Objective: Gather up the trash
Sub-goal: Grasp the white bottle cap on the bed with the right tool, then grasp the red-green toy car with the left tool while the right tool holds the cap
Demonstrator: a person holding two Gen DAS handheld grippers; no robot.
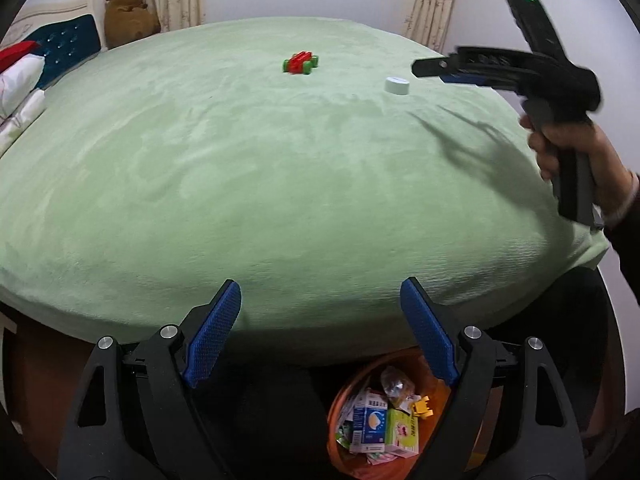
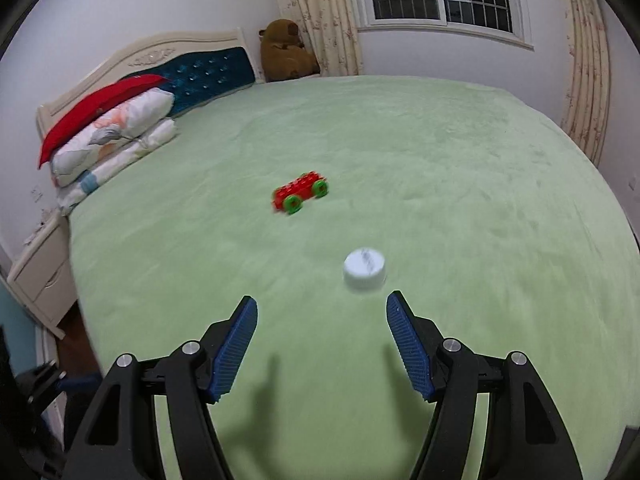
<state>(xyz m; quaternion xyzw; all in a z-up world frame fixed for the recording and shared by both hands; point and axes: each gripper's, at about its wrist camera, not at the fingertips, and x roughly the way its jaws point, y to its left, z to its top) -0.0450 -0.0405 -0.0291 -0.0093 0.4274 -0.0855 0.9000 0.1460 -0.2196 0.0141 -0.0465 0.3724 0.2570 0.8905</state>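
A bedroom: a wide bed (image 2: 440, 168) under plush green fleece, my landmark. Near its middle lies a small white round cap (image 2: 365, 269), smooth plastic; beyond it, a red brick toy car (image 2: 301, 194) with green wheels. My right gripper (image 2: 322, 340) hovers just short of the cap, jaws apart, empty. I judge I'm approaching to grasp; next, straddle it and close. My left gripper (image 1: 320, 330) waits wide open at the bed's near edge, above the orange trash bin (image 1: 344, 396) of crumpled packets.

On the bed (image 2: 440, 152), the cap (image 2: 365, 269) lies at lower centre with the toy car (image 2: 301, 193) above and to its left, pillows (image 2: 116, 136) at the left edge, and the stuffed bear (image 2: 285, 52) at upper centre.
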